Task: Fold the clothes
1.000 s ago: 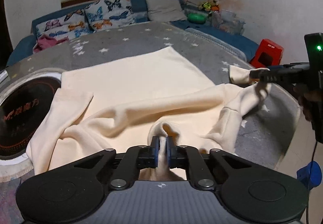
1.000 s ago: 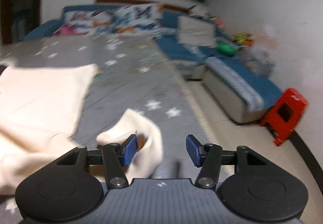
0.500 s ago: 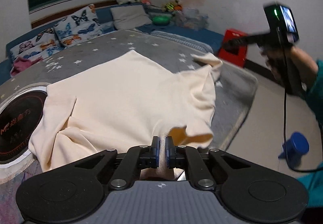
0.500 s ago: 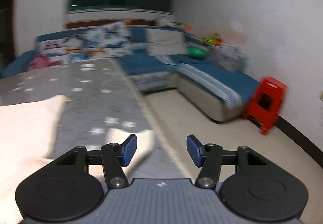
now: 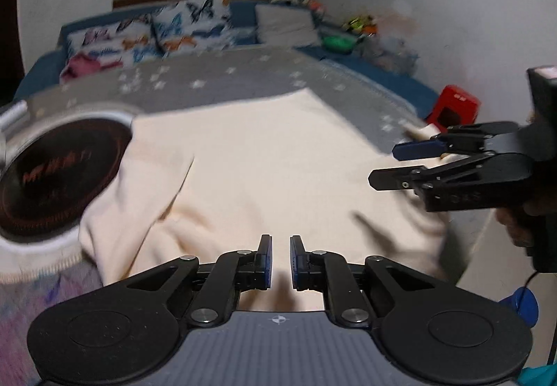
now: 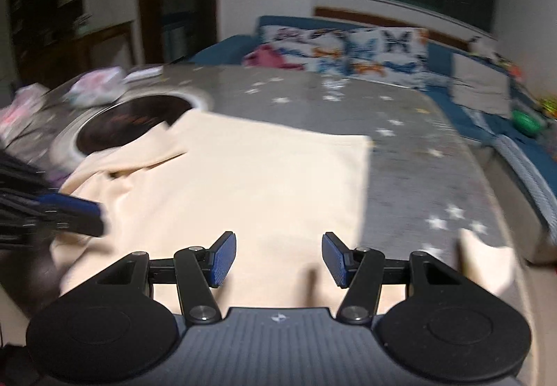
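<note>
Soft, limp cream garment at frame centre; best pinched at hem corners. Left gripper slightly apart, right gripper wide apart, both empty.

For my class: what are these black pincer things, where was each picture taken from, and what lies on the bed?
No robot here: a person holds a two-finger gripper in each hand, each carrying a camera that looks along its fingers. One picture is from the left gripper, its jaws slightly apart and holding nothing. The other is from the right gripper, jaws wide open and empty; it also shows at the right edge of the left view. Below both lies a cream garment, spread on a grey starred cover, partly over a round dark mat. Both pictures are blurred.
</note>
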A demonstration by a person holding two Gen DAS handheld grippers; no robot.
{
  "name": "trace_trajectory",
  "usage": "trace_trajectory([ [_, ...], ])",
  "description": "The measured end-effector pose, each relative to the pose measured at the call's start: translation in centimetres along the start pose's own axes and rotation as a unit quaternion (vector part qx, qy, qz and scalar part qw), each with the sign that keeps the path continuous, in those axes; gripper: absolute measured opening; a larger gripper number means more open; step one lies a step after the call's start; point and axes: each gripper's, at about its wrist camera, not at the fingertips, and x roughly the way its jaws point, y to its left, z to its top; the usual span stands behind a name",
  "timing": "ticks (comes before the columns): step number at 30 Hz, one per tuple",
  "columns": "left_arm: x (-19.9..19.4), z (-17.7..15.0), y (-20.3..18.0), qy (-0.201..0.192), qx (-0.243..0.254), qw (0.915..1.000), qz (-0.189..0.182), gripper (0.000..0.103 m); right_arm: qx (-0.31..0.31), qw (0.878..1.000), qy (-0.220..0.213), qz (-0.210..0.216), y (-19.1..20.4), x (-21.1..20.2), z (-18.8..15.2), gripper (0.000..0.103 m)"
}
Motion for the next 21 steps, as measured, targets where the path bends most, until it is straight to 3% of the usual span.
trace_trajectory([
  [4, 1.7, -0.4, 1.6, 0.02, -0.029, 0.999, 0.027, 0.013, -0.042, 0.998, 0.016, 0.037, 2.4, 1.2, -0.5, 0.056],
  [7, 0.6, -0.2, 2.1, 0.004, -0.03, 0.9988, 0.038, 0.013, -0.069, 0.995, 0.033, 0.057, 3.7, 2.2, -1.0, 0.056],
  [10, -0.5, 0.1, 2.5, -0.013, -0.031, 0.9982, 0.049, 0.024, -0.093, 0.993, 0.043, 0.064, 4.6, 2.8, -1.2, 0.056],
  [12, -0.6, 1.2, 2.9, -0.034, -0.033, 0.9957, 0.079, 0.036, -0.094, 0.993, 0.04, 0.063, 4.5, 2.9, -1.0, 0.06],
  [13, -0.3, 1.7, 3.1, -0.039, -0.033, 0.9943, 0.094, 0.038, -0.091, 0.993, 0.039, 0.062, 4.5, 2.9, -0.9, 0.06],
  [18, 2.5, 3.8, 3.5, -0.044, -0.004, 0.9869, 0.155, 0.039, -0.085, 0.994, 0.043, 0.062, 4.3, 3.1, -0.9, 0.06],
  [21, 4.8, 4.8, 4.1, -0.024, -0.009, 0.9863, 0.163, 0.039, -0.078, 0.994, 0.043, 0.066, 4.1, 3.2, -1.0, 0.061],
])
